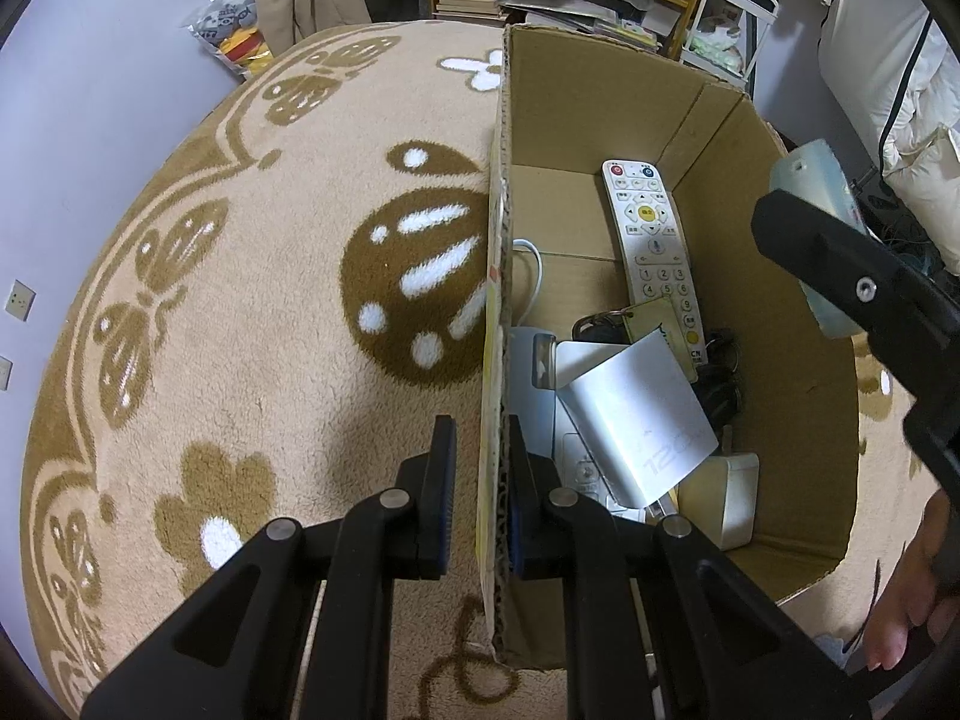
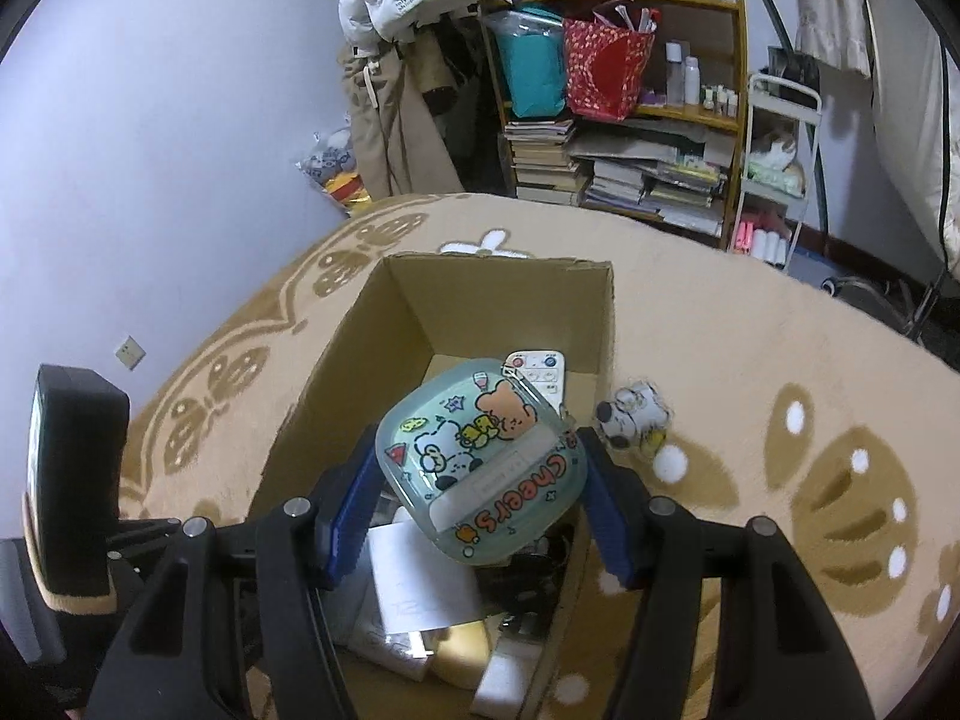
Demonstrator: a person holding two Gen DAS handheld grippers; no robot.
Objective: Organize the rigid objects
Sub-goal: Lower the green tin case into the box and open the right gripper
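Note:
An open cardboard box (image 1: 798, 420) stands on a beige patterned rug. My left gripper (image 1: 480, 468) is shut on the box's left wall (image 1: 495, 360), one finger inside and one outside. Inside lie a white remote (image 1: 651, 240), a silver power bank (image 1: 642, 420), a white charger (image 1: 723, 498) and dark keys. My right gripper (image 2: 483, 480) is shut on a pale green cartoon case marked "Cheers" (image 2: 480, 462) and holds it above the box (image 2: 420, 312). The case also shows in the left wrist view (image 1: 816, 210) at the right.
A small cartoon figure keychain (image 2: 633, 414) lies on the rug (image 2: 780, 360) just right of the box. A bookshelf with books and bags (image 2: 624, 120) stands at the back. A white trolley (image 2: 774, 180) is beside it.

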